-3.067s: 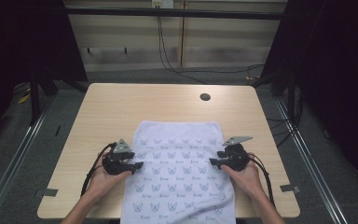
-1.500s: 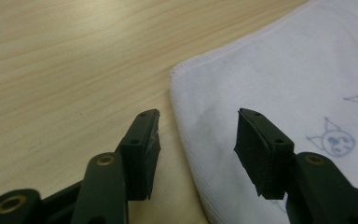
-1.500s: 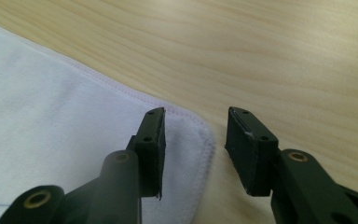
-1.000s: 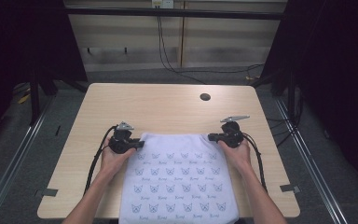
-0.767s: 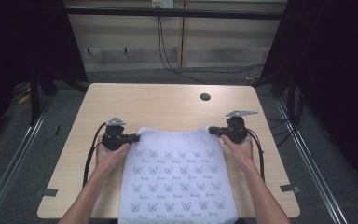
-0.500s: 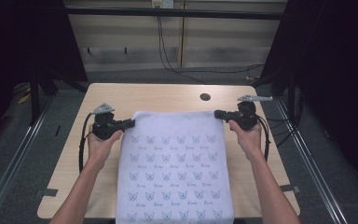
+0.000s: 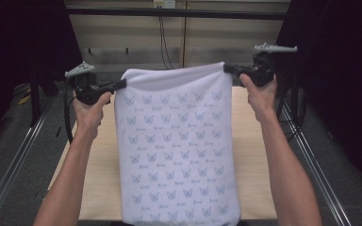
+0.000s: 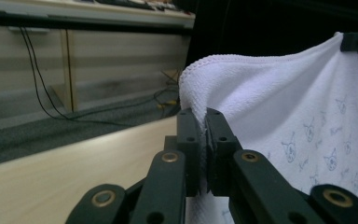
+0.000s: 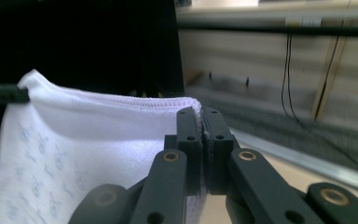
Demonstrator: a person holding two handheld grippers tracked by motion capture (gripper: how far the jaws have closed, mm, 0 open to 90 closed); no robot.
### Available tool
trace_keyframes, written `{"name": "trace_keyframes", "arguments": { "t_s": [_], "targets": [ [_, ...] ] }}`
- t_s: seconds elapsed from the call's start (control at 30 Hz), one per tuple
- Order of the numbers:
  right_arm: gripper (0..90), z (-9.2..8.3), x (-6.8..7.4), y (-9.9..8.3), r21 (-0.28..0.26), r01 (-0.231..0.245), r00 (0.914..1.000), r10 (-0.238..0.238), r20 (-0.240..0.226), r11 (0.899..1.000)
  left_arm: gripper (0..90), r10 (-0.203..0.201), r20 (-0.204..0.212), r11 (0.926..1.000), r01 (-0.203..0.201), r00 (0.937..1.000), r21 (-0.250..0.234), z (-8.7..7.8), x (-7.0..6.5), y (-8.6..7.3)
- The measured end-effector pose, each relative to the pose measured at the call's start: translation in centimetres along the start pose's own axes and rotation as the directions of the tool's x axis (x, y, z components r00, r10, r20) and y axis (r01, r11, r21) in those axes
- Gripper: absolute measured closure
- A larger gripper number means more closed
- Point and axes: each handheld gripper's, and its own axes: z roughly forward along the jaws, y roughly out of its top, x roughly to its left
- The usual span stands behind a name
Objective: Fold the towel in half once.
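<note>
Pale wooden tabletop (image 7: 257,141) below. White butterfly-print towel (image 7: 176,150), flat before, now lifted, hanging. Left gripper (image 7: 121,84), right gripper (image 7: 226,68) each clamped on top corner; ready for folding.

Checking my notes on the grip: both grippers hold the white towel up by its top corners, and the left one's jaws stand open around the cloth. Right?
Not quite. The left gripper has its jaws shut on the towel, pinching the corner, as the left gripper view shows. The rest stands: the right gripper also clamps its corner, and the towel hangs between them by its top corners above the table.
</note>
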Motion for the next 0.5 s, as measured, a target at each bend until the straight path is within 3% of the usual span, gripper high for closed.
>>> {"name": "trace_keyframes", "arguments": {
  "t_s": [0.03,0.07,0.13,0.2,0.4,0.5],
  "targets": [
    [87.3,-0.1,0.1,0.9,-0.034,-0.008,0.9999,0.008,-0.008,0.999,86.4,-0.032,0.020,0.9985,0.033,0.9993,-0.044,-0.1,0.2,0.7],
    [87.3,-0.3,0.1,1.7,-0.070,-0.021,0.9997,0.020,-0.015,0.997,86.4,-0.016,0.000,0.9990,0.016,0.9999,-0.041,-0.2,0.0,1.4],
    [87.4,-0.5,0.5,2.4,-0.101,-0.017,0.9998,0.016,-0.013,0.995,86.4,0.035,0.012,0.9988,-0.035,0.9993,-0.036,-0.4,-0.6,2.0],
    [87.4,-0.8,1.1,2.1,-0.132,-0.021,0.9985,0.014,-0.052,0.991,86.3,0.065,0.030,0.9978,-0.065,0.9974,-0.010,-1.0,-1.2,1.7],
    [87.4,-2.3,2.1,-3.3,-0.071,-0.033,0.9906,0.023,-0.135,0.997,86.1,0.063,0.062,0.9961,-0.066,0.9961,0.058,-3.3,-1.9,-2.5],
    [87.4,-3.6,2.4,-6.0,-0.051,-0.050,0.9862,0.041,-0.160,0.997,86.1,0.030,0.107,0.9968,-0.038,0.9938,0.071,-4.5,-2.7,-4.8]
  ]
}}
